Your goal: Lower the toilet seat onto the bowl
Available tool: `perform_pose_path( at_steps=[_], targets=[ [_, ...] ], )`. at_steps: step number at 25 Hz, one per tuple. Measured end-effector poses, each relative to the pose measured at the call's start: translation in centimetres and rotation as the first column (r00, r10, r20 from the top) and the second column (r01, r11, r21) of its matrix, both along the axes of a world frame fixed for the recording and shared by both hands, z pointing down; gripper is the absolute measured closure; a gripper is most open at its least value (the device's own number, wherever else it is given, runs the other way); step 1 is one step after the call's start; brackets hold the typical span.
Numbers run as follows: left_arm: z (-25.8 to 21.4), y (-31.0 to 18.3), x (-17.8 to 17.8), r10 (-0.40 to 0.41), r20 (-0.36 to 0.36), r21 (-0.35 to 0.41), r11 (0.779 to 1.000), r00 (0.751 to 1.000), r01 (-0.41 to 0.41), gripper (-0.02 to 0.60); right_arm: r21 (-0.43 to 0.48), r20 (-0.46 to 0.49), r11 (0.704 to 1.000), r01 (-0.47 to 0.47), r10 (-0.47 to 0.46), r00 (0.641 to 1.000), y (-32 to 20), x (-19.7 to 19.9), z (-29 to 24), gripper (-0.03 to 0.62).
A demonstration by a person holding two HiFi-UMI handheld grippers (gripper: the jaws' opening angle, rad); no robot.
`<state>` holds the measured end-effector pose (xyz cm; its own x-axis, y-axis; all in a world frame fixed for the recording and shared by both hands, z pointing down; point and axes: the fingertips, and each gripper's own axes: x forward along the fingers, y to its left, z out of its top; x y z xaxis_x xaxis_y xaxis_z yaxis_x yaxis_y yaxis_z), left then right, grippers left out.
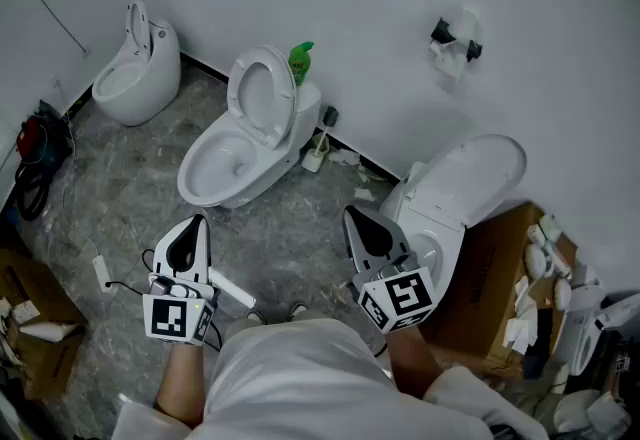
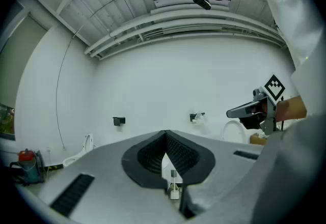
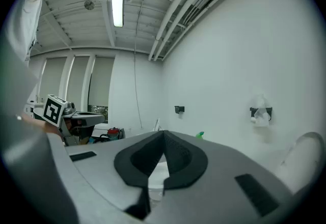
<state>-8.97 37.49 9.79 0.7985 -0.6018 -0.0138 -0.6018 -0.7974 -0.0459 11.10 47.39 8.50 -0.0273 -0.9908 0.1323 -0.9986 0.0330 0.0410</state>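
The left claw point(image 2: 165, 139) has its jaws together at the tips and nothing is between them; through the small gap lower down one sees only the room behind. The right claw point(image 3: 164, 139) is pressed shut in the same way and is also empty. In the head view both are held out in front of the person, about level, the left claw point(image 1: 198, 224) over the bare floor point(image 1: 290, 238) and the right claw point(image 1: 352, 216) just beside the white toilet on the right point(image 1: 440, 223), without touching it.

Ahead of the claws, near the wall, stands the middle toilet. Its toilet seat point(image 1: 262, 93) is raised and leans back against the tank, well apart from the bowl point(image 1: 222, 166) below it. A green bottle point(image 1: 300, 60) stands on the tank and a toilet brush point(image 1: 315, 154) is on the floor beside it. The toilet on the right has its lid point(image 1: 482, 171) raised too, so the pictures do not settle which of the two the task means.

Judged from this, nothing of the task is done. What is left is everything: to reach a raised seat, to take or push its edge, and to bring it down softly on the bowl.
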Motion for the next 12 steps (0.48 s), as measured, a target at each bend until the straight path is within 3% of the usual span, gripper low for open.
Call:
perform_pose_path(
  at_steps=[12],
  targets=[
    [0.86,-0.45,0.63,-0.015,0.009,-0.015,1.000,1.000,0.015,0.575,-0.016,0.030,0.999,0.039,-0.039,0.999,-0.68,0.29,1.05,0.597]
  ],
)
